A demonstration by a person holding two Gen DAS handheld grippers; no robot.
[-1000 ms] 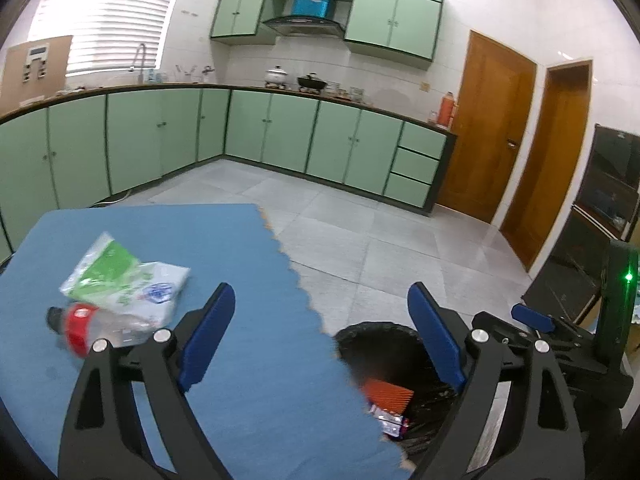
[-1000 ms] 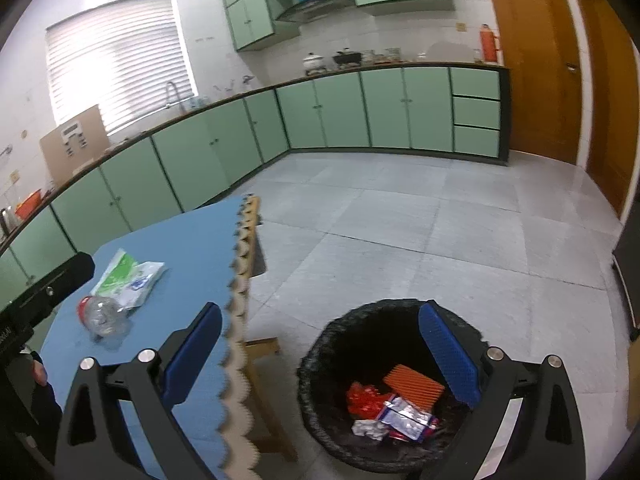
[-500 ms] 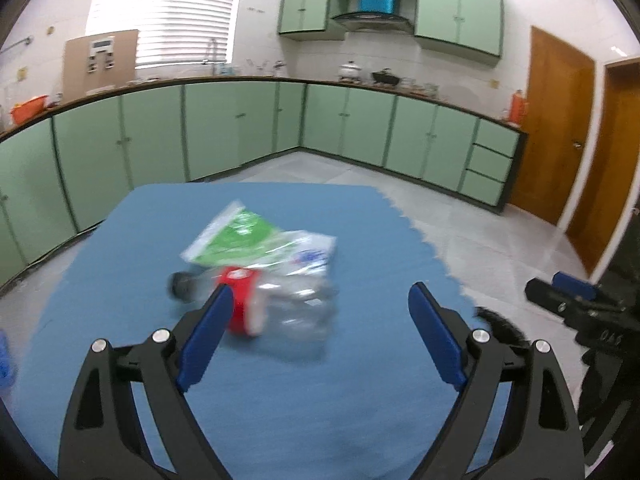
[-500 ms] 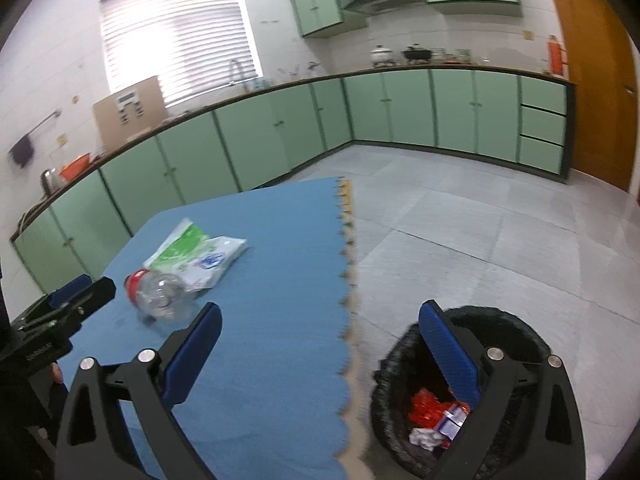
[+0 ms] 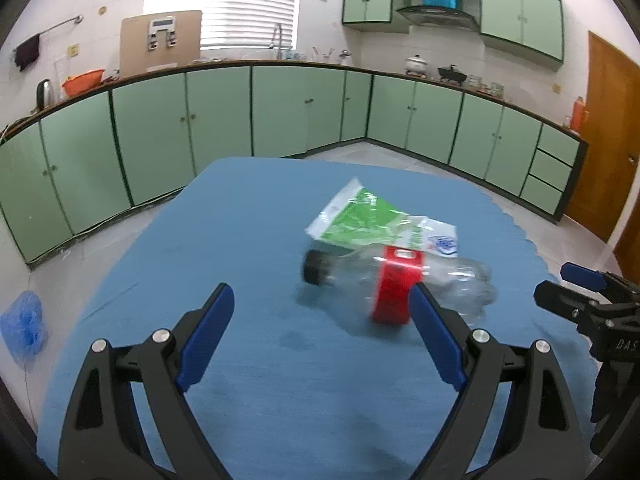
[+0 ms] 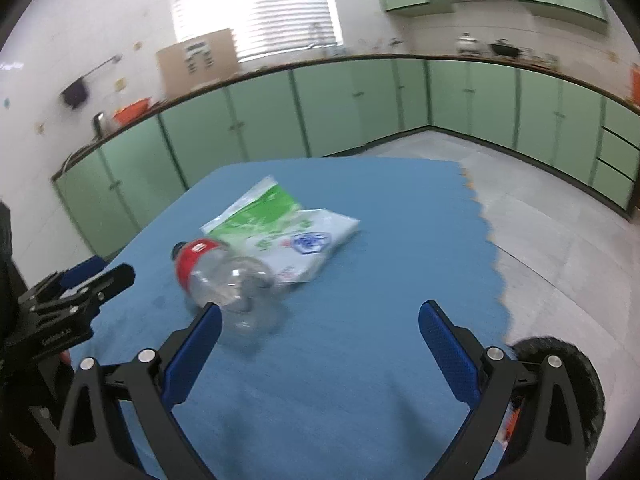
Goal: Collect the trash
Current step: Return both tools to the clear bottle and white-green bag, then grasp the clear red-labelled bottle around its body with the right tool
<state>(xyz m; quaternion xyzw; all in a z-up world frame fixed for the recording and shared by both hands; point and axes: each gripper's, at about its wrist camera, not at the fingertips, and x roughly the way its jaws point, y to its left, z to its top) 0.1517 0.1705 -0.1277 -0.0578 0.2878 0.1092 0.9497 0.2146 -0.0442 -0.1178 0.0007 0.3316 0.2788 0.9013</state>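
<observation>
Your left gripper (image 5: 320,328) hangs spread and empty over the blue mat (image 5: 224,240); to its right the plastic bottle (image 5: 394,280) lies on its side against the green-white bag (image 5: 360,220), both within reach; your right gripper (image 6: 318,342), likewise wide and empty, sits nearest the bin (image 6: 580,364).

Left gripper (image 5: 322,316) and right gripper (image 6: 320,334) angle downward side by side, jaws spread wide, empty.

A clear bottle (image 6: 230,280) lies against a green-white bag (image 6: 280,226) on the blue mat (image 6: 380,264).
</observation>
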